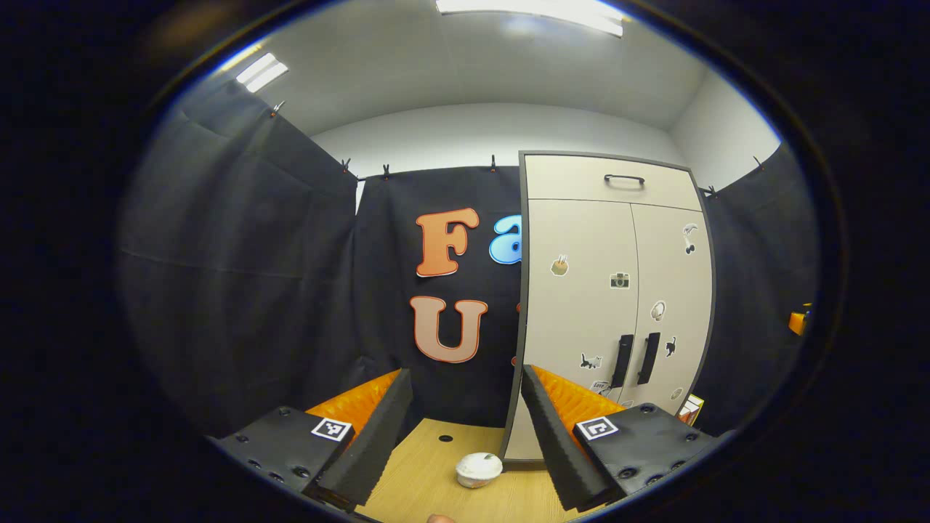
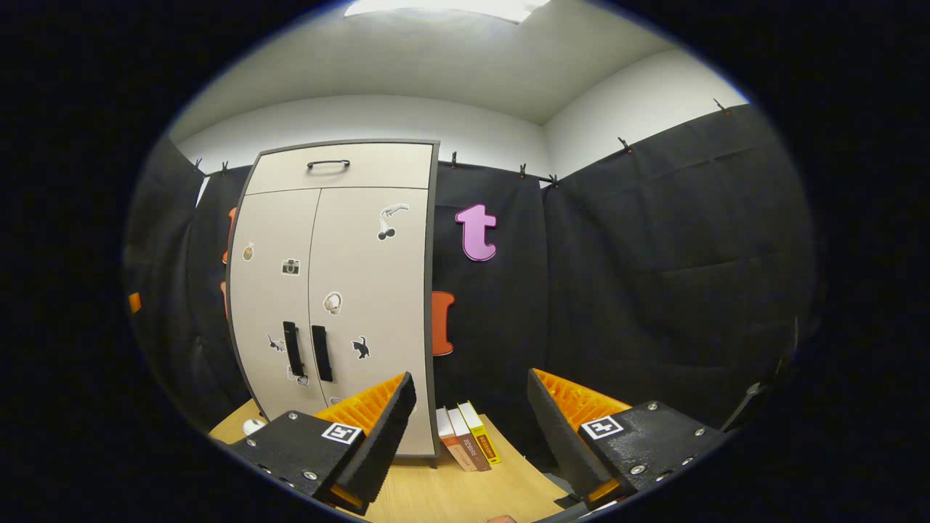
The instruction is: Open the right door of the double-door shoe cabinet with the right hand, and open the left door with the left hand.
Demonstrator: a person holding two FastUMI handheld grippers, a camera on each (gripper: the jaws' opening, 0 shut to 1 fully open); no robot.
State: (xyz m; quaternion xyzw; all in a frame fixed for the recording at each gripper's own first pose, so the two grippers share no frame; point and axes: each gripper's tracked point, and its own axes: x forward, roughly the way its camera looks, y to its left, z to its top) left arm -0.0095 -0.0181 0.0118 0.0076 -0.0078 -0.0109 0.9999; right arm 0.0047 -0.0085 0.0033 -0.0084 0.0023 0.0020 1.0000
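Beige and still fully closed, that's how we find the shoe cabinet (image 1: 607, 305), standing on the wooden table (image 1: 429, 479) against the black booth wall. From the left gripper view we see it off to the right, both doors flush, with the left door (image 1: 577, 319) and right door (image 1: 672, 305) meeting at 2 black vertical handles: the left handle (image 1: 622, 360) and right handle (image 1: 648, 357) sit just beside each other near the seam. A drawer (image 1: 610, 181) with its own handle runs across the top, and little stickers dot the doors. Our left gripper (image 1: 465, 428) hangs well apart from the cabinet with its fingers spread wide, nothing between them; a small white bowl (image 1: 478, 468) sits on the table below. In the right gripper view our right gripper (image 2: 468, 428) is spread wide too and empty, the cabinet off to its left, and some books (image 2: 468, 436) stand just beside the cabinet's base.
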